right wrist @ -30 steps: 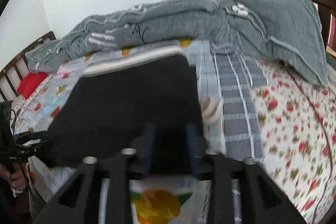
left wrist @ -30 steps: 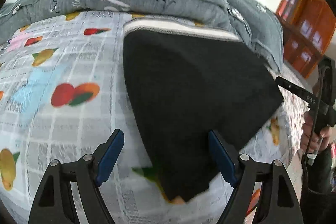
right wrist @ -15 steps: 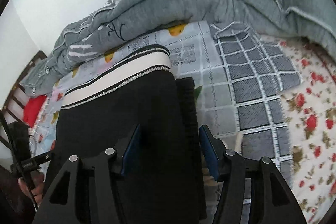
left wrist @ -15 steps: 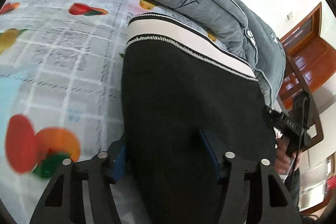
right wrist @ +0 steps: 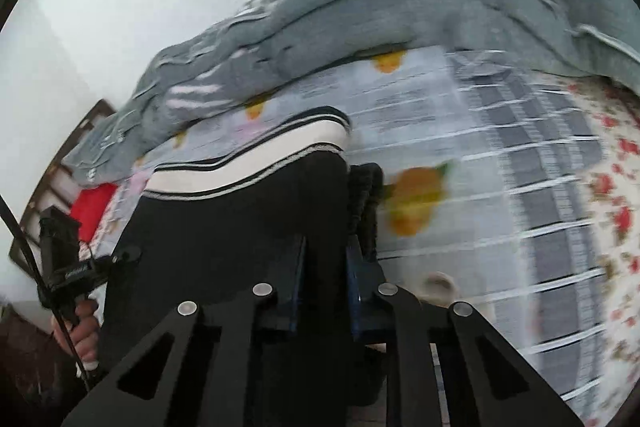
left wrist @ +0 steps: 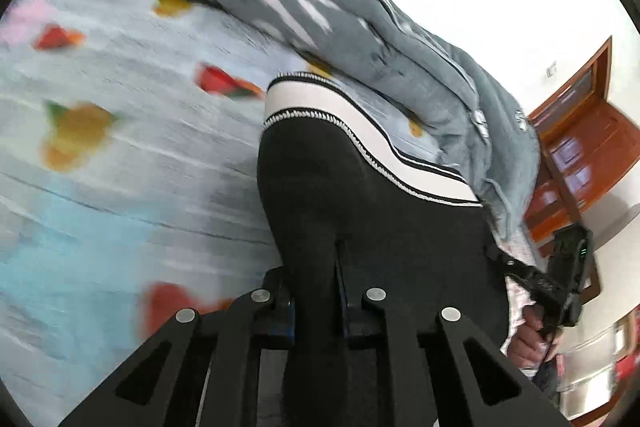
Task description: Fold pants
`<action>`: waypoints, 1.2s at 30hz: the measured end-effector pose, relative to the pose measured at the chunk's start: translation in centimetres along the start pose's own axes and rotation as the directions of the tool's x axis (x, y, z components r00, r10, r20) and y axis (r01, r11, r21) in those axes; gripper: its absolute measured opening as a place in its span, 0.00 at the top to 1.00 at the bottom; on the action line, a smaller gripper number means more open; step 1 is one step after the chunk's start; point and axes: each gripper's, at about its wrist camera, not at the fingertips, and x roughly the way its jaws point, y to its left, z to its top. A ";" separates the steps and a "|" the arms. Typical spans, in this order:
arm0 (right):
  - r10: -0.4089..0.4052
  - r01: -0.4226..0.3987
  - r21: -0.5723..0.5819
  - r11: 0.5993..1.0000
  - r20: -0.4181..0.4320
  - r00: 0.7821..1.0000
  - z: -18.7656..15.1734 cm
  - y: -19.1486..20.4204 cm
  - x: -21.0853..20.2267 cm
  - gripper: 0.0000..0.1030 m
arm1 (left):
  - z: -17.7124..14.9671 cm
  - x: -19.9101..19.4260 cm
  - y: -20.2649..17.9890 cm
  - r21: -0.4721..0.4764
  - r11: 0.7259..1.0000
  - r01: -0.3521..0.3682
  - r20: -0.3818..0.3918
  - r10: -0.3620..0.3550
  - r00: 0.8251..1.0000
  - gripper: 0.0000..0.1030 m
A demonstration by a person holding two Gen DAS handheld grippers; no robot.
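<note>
Black pants (left wrist: 360, 211) with a white, black-striped waistband (left wrist: 360, 131) lie folded on the bed, waistband at the far end. My left gripper (left wrist: 316, 291) is shut on their near left edge, the fabric pinched between the blue pads. In the right wrist view the pants (right wrist: 240, 227) fill the lower left, and the waistband (right wrist: 256, 163) curves across above. My right gripper (right wrist: 324, 267) has its jaws closing on the near right edge, with cloth pressed between the pads. Each view shows the other gripper from the side, held in a hand (left wrist: 528, 343).
A bunched grey quilt (left wrist: 360, 7) lies just behind the waistband. The pants rest on a fruit-print sheet (left wrist: 100, 147); a grey checked cloth (right wrist: 540, 167) and a floral sheet (right wrist: 612, 187) lie to the right. A wooden door (left wrist: 580, 147) stands beyond the bed.
Both grippers moved forward over the pants and shut on the near edge, one at each side. The waistband now looks much closer in both views.
</note>
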 end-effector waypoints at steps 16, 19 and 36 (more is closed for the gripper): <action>0.004 -0.019 -0.144 0.989 -0.104 0.995 -1.0 11.8 6.6 0.76 | 0.5 -3.8 8.7 0.058 0.971 -0.232 -0.053 0.235 0.970 0.45; -0.039 0.034 -0.194 0.980 -0.021 0.999 0.2 12.7 5.0 0.76 | 0.4 -4.5 8.7 0.079 0.965 -0.250 -0.039 0.254 0.966 0.42; 0.054 -0.040 -0.159 0.986 0.084 0.995 2.8 13.5 6.7 0.87 | 0.7 -8.4 10.1 0.045 0.963 -0.265 0.024 0.264 0.964 0.42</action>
